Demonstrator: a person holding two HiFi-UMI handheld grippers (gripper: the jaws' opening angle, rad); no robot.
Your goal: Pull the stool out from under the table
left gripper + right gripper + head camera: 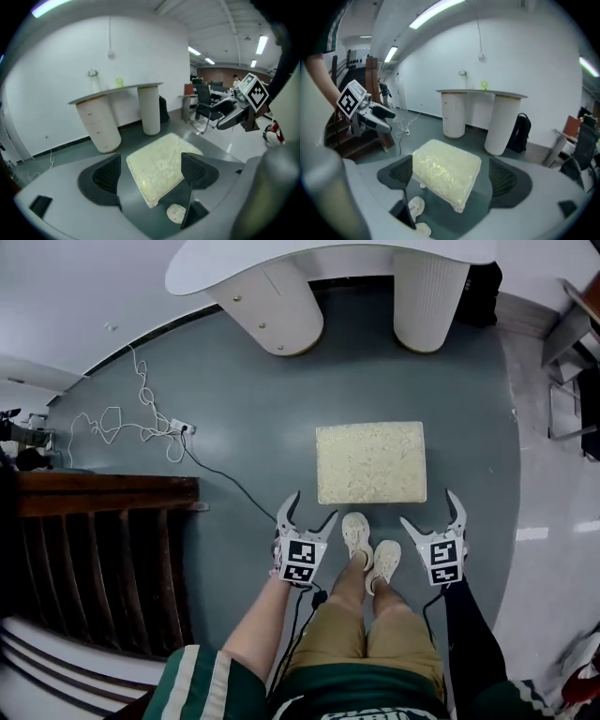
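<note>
We see both tools at once only in the head view: the left gripper (310, 507) and the right gripper (429, 509) hang side by side over the grey floor (234, 409), each with its jaws spread wide and nothing pressed between the pads. There the stool (371, 462) stands clear of the table (281, 263), out from under it and just ahead of the person's shoes (357, 532). The left gripper view adds office chairs (206, 101) beyond the table, which the right gripper view does not show. The right gripper view gives a wooden staircase (356, 136) at its left and a black backpack (519, 132) beside a table leg, and it shows the thick side of the stool's fuzzy cream seat, where the head view shows only the top. We count one stool, one table on two pedestal legs (281, 315), two grippers, two shoes and one backpack.
</note>
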